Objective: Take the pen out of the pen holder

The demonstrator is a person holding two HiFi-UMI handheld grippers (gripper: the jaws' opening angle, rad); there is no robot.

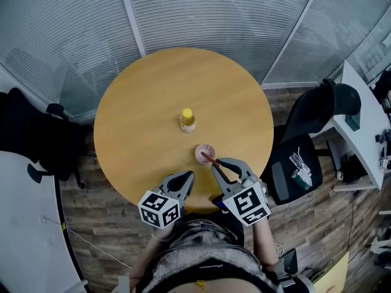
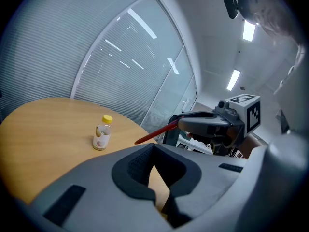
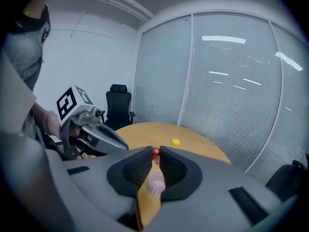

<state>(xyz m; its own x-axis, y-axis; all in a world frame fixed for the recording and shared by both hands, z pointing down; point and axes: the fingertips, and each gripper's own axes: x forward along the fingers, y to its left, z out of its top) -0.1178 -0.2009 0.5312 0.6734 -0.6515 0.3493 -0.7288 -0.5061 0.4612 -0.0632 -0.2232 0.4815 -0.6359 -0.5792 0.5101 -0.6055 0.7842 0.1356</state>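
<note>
Right gripper [image 1: 215, 164] clamped on red pen [image 1: 208, 159], whose tip sits at the mouth of the pink pen holder [image 1: 204, 154] just ahead of its jaws. Left gripper [image 1: 188, 176] closed on nothing, alongside. Yellow-capped bottle [image 1: 187, 120] stands farther ahead on the table [image 1: 134, 115], apart from both.

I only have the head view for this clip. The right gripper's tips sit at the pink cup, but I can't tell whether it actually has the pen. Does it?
Observer: Yes. In the right gripper view, the right gripper has its jaws closed on the red pen, just above the pen holder.
Reviewer: Is the pen clear of the cup?
Observer: It looks so. The left gripper view shows the pen sticking out of the right gripper nearly level with its tip bare, though the holder is hidden there.
Reviewer: And the left gripper?
Observer: The left gripper has its jaws together, with nothing between them.
</note>
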